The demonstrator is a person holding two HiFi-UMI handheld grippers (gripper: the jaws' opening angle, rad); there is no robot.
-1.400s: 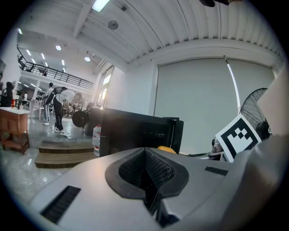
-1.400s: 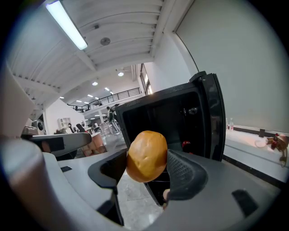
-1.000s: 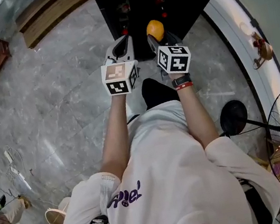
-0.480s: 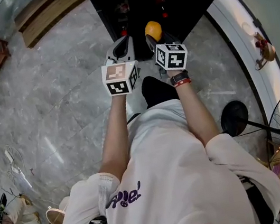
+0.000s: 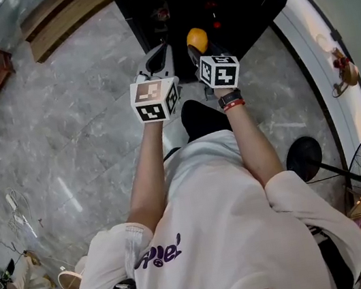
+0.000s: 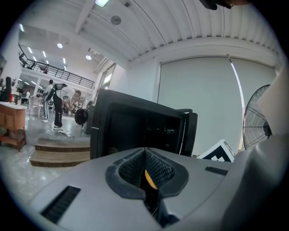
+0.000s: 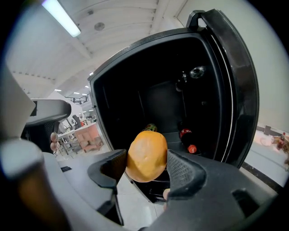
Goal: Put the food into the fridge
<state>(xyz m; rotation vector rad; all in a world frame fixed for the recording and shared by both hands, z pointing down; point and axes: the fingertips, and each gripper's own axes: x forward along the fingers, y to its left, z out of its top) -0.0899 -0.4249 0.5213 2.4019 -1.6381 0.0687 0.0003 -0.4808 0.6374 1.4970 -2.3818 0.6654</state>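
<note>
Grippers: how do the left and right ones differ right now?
The right gripper clamps an orange fruit; the left gripper holds nothing. The right gripper's jaws stand wide apart around the fruit; the left gripper's jaws are pressed together. Both point at the open black fridge.

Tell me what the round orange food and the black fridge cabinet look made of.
The round orange food: smooth matte skin with a soft sheen, like fruit; real or plastic unclear. The black fridge cabinet: glossy smooth shell with highlights along its rim, probably plastic or painted metal.
</note>
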